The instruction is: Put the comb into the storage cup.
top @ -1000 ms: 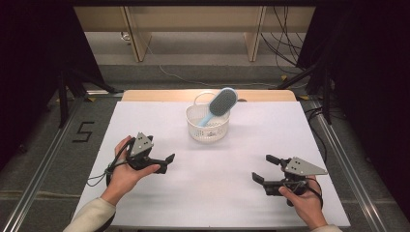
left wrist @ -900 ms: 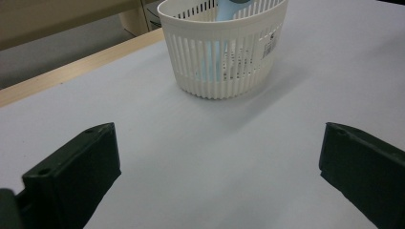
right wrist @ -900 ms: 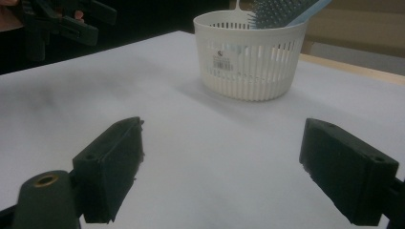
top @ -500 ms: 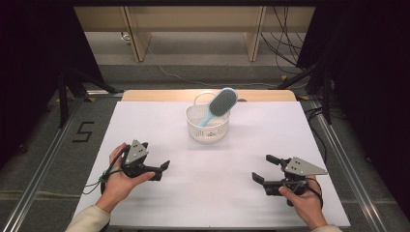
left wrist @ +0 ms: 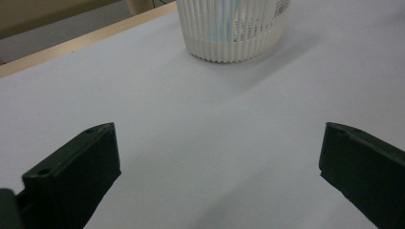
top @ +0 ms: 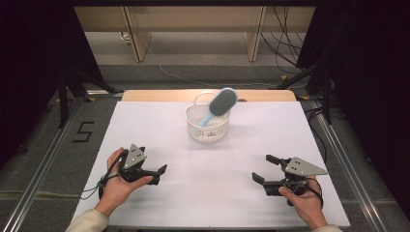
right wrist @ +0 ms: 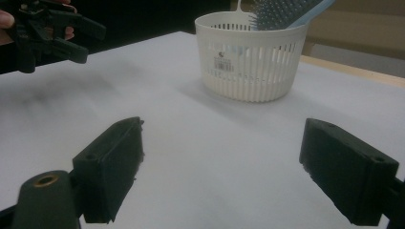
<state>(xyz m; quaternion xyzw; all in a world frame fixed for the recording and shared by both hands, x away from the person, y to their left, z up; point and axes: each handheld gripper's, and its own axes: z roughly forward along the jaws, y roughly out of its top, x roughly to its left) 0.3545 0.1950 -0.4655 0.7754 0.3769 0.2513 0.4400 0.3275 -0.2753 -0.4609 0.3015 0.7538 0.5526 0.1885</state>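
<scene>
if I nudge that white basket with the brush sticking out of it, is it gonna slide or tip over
The basket looks like thin slotted plastic, so probably light and apt to slide on the smooth table. The brush leans over the far-right rim, head up high, so a push may tip it that way. Both grippers, left and right, are open.

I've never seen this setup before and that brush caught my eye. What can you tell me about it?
The hairbrush is light blue, plastic by the look of it, with an oval head of darker bristles. It stands tilted in the white slatted basket, handle down inside, head leaning up over the far right rim. Only the basket touches it.
</scene>
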